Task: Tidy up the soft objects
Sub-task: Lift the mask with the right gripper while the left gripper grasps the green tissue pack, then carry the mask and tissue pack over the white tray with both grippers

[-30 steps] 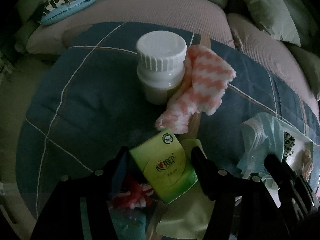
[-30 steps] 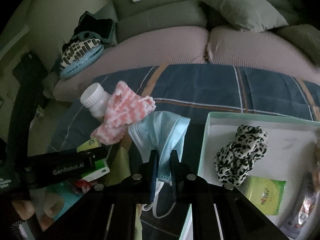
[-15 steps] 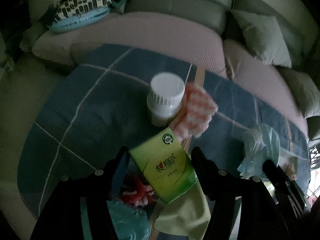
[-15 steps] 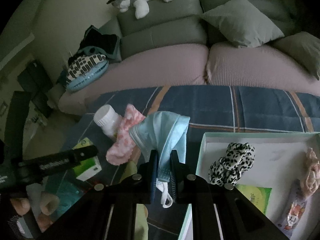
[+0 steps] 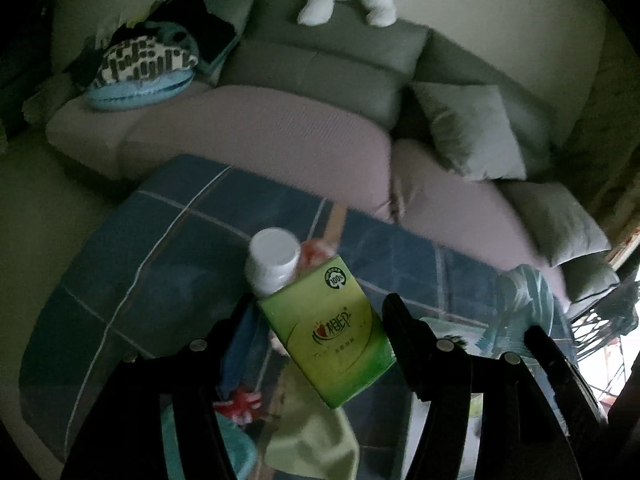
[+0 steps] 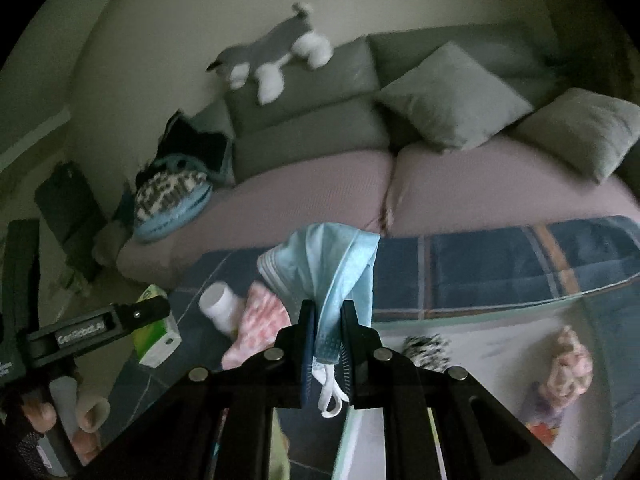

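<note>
My left gripper (image 5: 320,312) is shut on a green tissue pack (image 5: 332,336) and holds it in the air above the blue checked tablecloth (image 5: 160,264). My right gripper (image 6: 329,312) is shut on a light blue face mask (image 6: 324,268), whose white ear loop (image 6: 330,396) hangs below the jaws. The tissue pack also shows in the right wrist view (image 6: 156,332), held by the left gripper. A white box (image 6: 500,364) lies below and right of the right gripper, holding a leopard scrunchie (image 6: 428,348) and a pink soft toy (image 6: 568,372).
A white-capped bottle (image 5: 274,260) and a pink-white cloth (image 6: 260,328) lie on the table. A light green cloth (image 5: 312,440), a red-white item (image 5: 240,404) and a teal thing (image 5: 236,452) lie under the left gripper. A sofa (image 5: 280,136) with cushions stands behind.
Both grippers have risen high above the table with their loads. The table objects look smaller and lower, and more of the sofa and wall has come into view.
</note>
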Motion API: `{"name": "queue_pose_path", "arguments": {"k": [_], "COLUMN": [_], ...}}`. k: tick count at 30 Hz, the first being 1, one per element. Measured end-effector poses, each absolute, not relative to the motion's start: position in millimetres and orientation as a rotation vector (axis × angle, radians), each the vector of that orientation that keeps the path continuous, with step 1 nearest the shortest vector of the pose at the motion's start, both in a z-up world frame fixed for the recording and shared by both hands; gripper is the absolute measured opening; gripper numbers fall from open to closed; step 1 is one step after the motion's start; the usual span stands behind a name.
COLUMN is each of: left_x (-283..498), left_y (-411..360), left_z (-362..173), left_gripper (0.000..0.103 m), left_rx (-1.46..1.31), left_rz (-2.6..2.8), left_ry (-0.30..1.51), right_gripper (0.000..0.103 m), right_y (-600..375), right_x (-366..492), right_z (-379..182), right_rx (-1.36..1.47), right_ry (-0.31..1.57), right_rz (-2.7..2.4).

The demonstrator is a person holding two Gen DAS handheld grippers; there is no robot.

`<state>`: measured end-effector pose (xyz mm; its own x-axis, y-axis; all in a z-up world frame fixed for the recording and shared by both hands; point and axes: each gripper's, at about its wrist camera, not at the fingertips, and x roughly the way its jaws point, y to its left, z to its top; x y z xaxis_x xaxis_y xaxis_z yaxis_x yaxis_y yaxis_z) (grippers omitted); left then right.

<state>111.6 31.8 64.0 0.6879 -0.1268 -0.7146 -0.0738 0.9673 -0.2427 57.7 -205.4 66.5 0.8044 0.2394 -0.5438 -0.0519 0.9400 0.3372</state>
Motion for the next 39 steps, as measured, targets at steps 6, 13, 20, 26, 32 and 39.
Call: {"name": "queue_pose_path", "arguments": {"k": [6,13,20,26,32,39], "left_x": [107,110,114,119,125,128], "left_y": [19,-12,-64,-102,-123,-141], "left_z": [72,73,62,40,6,-24], "left_gripper": [0.065,0.065,0.065,0.065,0.065,0.065], "left_rx": [-0.247,-0.2,-0.117,-0.041,0.011,0.092], "left_rz": [-0.077,-0.144,-0.25,-0.312,-0.325,-0.31], "left_ry": [0.776,0.788,0.834,0.903,1.001,1.078], "right_gripper": [0.013,0.013,0.013,0.013,0.013,0.013], "right_y": [-252,-303,-345,-368,-377,-363], "right_x": [37,15,-5,-16,-10,14], "right_z": [82,85,85,81,68,41], "right_rx": [0.354,0.399,0.427,0.452,0.473,0.474], "right_ry": [0.56,0.544,0.538,0.547,0.595,0.692], "right_rz": [0.033,-0.103,-0.221,-0.292,-0.295,-0.225]}}
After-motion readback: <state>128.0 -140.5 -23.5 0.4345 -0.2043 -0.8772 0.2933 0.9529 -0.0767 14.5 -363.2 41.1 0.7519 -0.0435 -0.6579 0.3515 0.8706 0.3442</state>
